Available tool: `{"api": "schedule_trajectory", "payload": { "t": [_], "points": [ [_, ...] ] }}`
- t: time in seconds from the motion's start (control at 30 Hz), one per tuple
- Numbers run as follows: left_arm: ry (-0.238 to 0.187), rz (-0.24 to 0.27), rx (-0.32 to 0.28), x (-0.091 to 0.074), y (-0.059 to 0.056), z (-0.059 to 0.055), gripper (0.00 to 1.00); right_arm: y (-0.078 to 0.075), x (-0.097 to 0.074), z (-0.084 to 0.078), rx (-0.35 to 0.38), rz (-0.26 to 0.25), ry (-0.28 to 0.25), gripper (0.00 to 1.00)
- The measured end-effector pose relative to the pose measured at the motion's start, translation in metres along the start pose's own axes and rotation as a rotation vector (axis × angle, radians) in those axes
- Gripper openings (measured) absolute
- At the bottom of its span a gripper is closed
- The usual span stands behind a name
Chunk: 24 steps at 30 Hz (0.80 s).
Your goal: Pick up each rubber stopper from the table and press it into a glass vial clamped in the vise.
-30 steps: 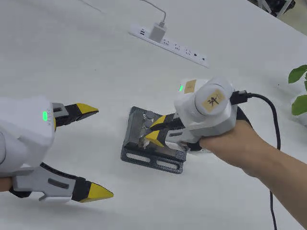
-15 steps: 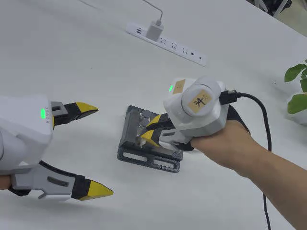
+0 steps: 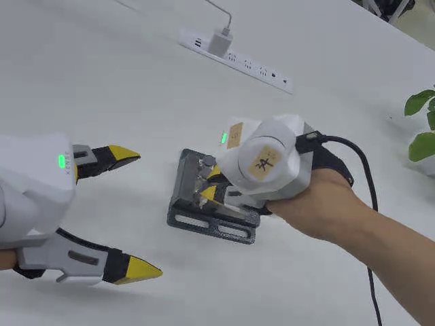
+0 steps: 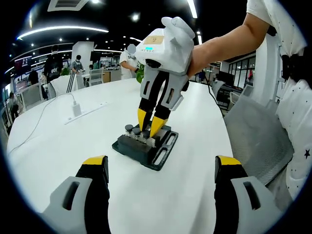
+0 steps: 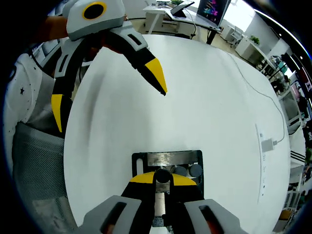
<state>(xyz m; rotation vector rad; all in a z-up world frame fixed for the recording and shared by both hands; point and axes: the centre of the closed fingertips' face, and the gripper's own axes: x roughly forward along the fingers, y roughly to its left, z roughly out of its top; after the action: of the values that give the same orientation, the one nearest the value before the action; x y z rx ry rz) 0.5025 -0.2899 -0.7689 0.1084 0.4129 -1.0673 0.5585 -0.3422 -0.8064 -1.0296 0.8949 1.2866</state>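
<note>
**Right gripper on the stopper, directly above the vise**

The right gripper (image 3: 208,188) is the one at the work. It points down at the vise (image 3: 204,221), which sits on the white desk (image 3: 136,81). Its yellow tips are drawn narrow around a dark rubber stopper (image 5: 162,174). In the right gripper view the stopper sits square between the tips, just in front of the vise's metal jaw. Two more dark-capped vials (image 5: 189,170) stand in a row just beside it.

In the left gripper view the tips flank the end cap of that row. The gripper comes from above and leans a little toward the person. The vials stand upright, so I judge the press must run straight down their axis (a slanted push would likely cock the stopper in the mouth). The glass under the held stopper is hidden by the tips, so I cannot tell how far it is seated.

The left gripper (image 3: 139,214) hovers well apart to the left of the vise, spread wide and holding nothing.
</note>
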Motion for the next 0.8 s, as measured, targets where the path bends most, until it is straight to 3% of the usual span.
{"api": "schedule_trajectory", "payload": {
  "t": [0.6,0.8],
  "points": [
    [-0.002,0.0,0.001,0.0003,-0.0018,0.001,0.89,0.0006,-0.0019,-0.0005,0.041,0.001,-0.04,0.08],
    [-0.003,0.0,0.003,0.0003,-0.0019,0.0014,0.89,0.0001,-0.0102,0.0044,0.067,0.002,-0.071,0.08]
  ]
}}
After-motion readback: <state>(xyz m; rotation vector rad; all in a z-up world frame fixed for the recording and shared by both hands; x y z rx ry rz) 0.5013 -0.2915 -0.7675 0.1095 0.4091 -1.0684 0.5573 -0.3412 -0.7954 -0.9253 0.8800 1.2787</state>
